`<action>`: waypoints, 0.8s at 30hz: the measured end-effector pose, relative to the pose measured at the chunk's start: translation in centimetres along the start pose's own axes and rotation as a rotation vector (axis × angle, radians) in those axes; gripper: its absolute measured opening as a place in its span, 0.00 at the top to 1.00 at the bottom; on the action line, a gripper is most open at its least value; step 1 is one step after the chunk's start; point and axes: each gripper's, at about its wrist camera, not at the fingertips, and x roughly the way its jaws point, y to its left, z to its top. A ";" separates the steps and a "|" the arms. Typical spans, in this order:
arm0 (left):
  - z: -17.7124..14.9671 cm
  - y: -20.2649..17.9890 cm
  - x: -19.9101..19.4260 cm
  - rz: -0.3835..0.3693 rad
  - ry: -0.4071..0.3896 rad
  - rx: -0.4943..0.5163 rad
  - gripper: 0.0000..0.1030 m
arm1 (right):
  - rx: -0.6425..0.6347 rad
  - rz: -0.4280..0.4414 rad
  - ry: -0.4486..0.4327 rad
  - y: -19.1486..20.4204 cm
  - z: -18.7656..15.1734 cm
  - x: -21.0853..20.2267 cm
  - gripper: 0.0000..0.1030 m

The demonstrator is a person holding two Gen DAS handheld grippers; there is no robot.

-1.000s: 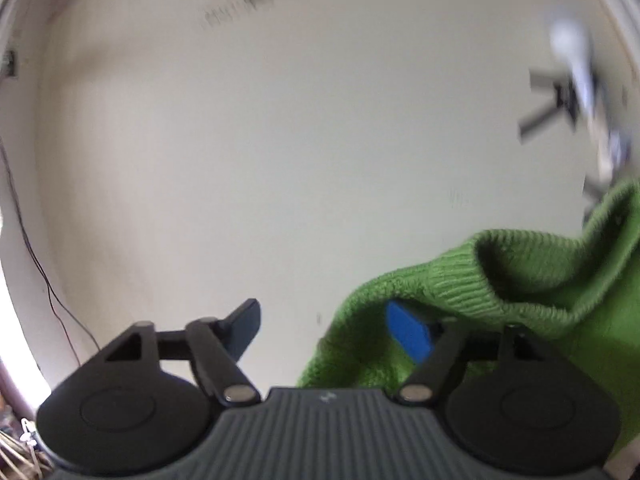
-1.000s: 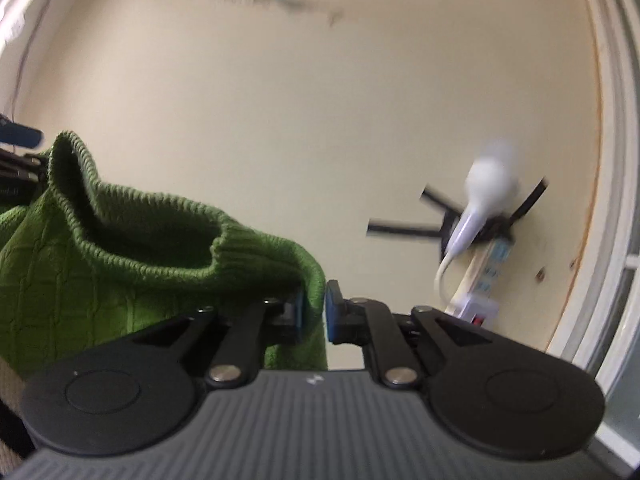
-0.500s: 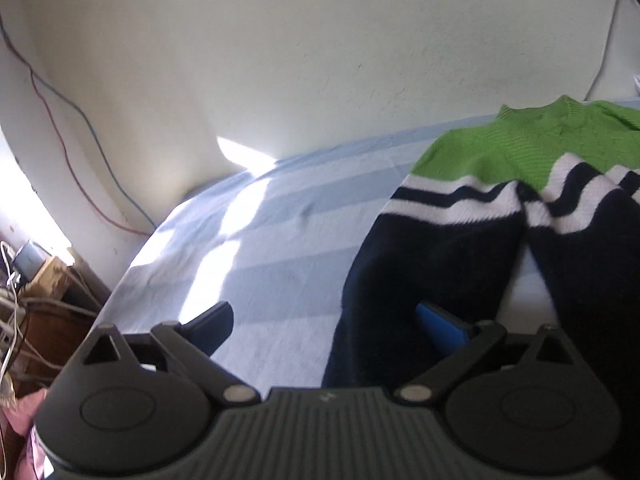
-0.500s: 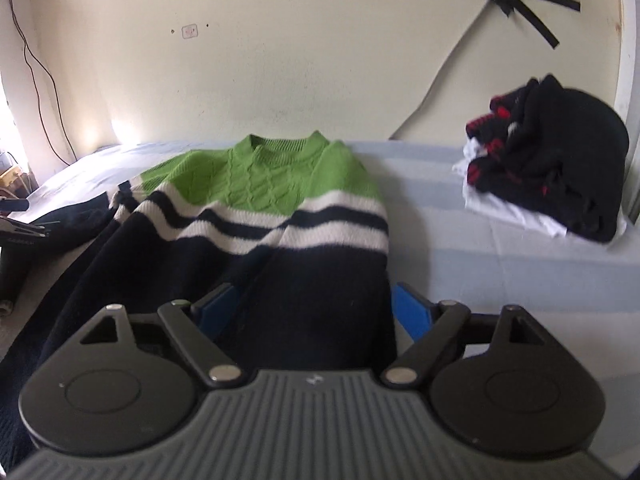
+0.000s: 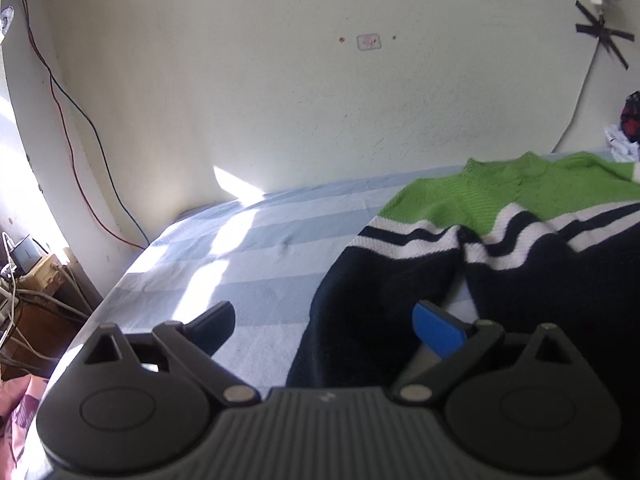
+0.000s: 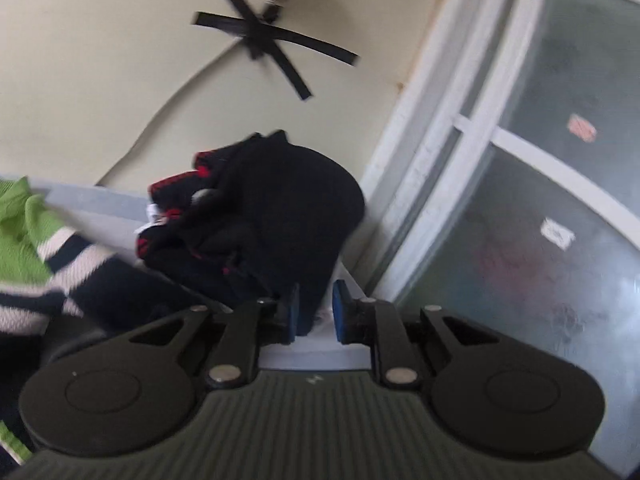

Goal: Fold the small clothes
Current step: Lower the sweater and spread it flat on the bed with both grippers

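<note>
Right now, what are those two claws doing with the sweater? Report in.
Left claw wide open over the sweater's navy sleeve, holding nothing. Right claw closing beside the dark clothes pile; grip unclear. Sweater flat on the striped bed, unfolded.

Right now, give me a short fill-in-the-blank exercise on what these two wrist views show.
1. The top part of the sweater, around the collar, is ____.
2. The left gripper has its jaws wide ____ with nothing pinched.
3. The sweater lies on a striped sheet coloured light ____.
4. Beside the window, the pile of clothes is mostly ____ with red trim.

Missing words: green; open; blue; black
</note>
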 end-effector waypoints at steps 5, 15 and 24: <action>-1.1 -0.4 -3.5 -0.216 0.026 -0.038 0.03 | 0.131 0.368 -0.002 -2.5 -4.1 -6.3 0.43; -5.8 -3.7 -4.1 -0.483 0.258 -0.050 0.30 | 0.152 0.689 0.180 1.4 -12.4 -13.6 0.29; -6.6 -3.4 -6.5 -0.421 0.219 -0.030 0.90 | 0.046 0.745 0.140 2.1 -12.8 -14.4 0.90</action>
